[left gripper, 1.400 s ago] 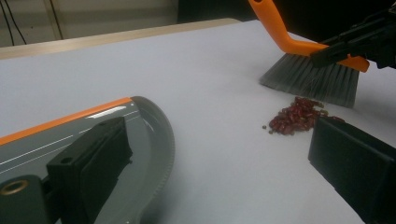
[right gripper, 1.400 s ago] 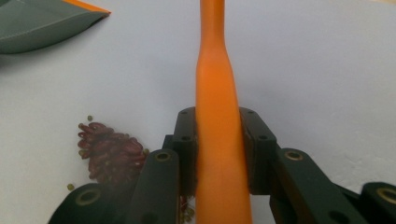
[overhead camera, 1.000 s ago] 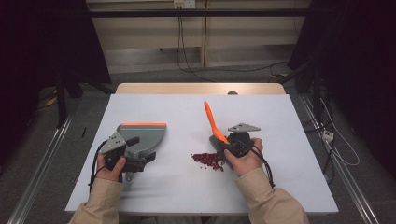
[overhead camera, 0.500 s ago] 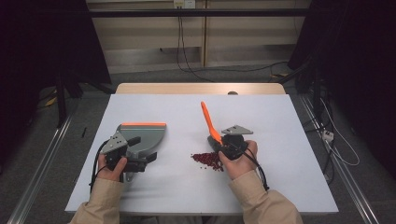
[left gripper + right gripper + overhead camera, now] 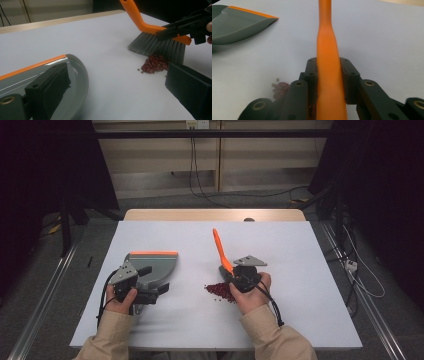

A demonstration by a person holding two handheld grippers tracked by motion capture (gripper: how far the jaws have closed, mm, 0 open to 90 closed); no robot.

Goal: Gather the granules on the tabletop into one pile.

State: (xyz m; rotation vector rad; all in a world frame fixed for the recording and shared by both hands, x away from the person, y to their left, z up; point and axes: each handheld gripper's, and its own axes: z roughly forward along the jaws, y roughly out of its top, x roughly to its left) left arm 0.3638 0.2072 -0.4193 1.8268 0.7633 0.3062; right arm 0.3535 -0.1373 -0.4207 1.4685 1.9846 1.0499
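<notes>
While its two black jaws pressed flat against either side of the handle, the right gripper (image 5: 329,75) held the orange plastic hand brush (image 5: 220,251) just above its grey bristles (image 5: 157,47), the handle slanting up and away over the pale grey table (image 5: 300,250). Such a brush would likely be light and stiff in the handle, smooth enough to twist in the grip, so the low hold near the head looked sound; the bristles would give softly. Their tips stood just behind the small heap of dark red beans (image 5: 219,292), loose and apt to roll and scatter. Well apart to the left, the left gripper (image 5: 150,292) was at the grey plastic dustpan with an orange lip (image 5: 152,262); whether its jaws actually pinched the pan could not be told.
</notes>
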